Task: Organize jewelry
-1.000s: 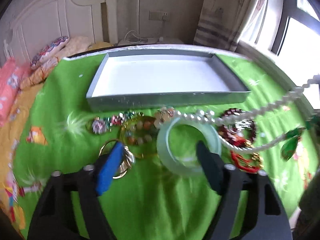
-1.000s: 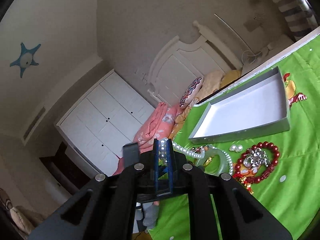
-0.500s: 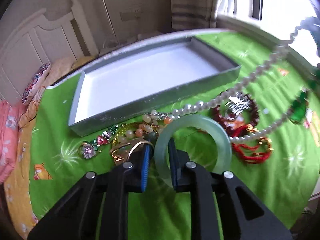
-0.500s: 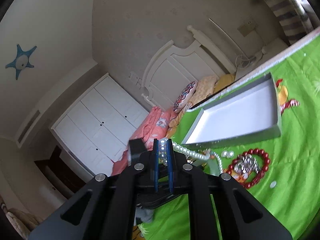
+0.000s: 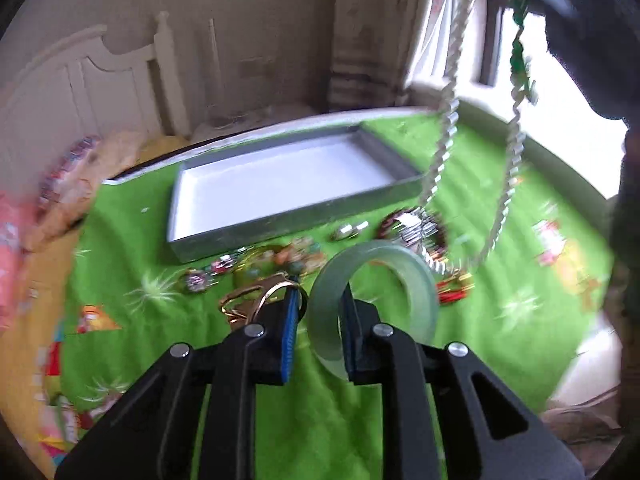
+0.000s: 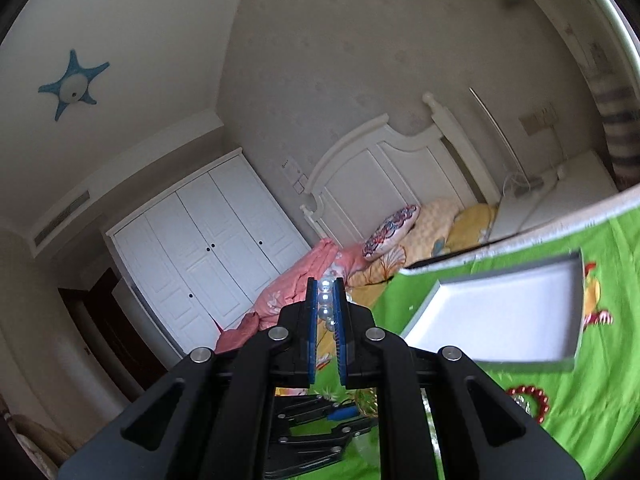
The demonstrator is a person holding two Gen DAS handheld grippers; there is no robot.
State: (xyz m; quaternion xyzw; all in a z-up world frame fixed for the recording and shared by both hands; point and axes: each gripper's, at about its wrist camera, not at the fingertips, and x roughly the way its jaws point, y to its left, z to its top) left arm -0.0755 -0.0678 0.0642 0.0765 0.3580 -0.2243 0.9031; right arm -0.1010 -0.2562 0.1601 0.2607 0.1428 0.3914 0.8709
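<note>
The left hand-held gripper (image 5: 318, 320) is clamped on the rim of a pale green bangle (image 5: 374, 304) above the green surface (image 5: 500, 320), while the right hand-held gripper (image 6: 326, 316) pinches a pearl necklace (image 5: 448, 128) that hangs in a loop. The grey tray (image 5: 256, 232) holds nothing yet. Beaded bracelets (image 5: 416, 228), a gold ring (image 5: 252, 300) and other small pieces lie just in front of it, so nearly all the sorting appears to remain.

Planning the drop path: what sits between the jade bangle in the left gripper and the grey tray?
Left wrist view: a blurred row of beaded bracelets and brooches lies on the green cloth between the jade bangle and the grey tray.
</note>
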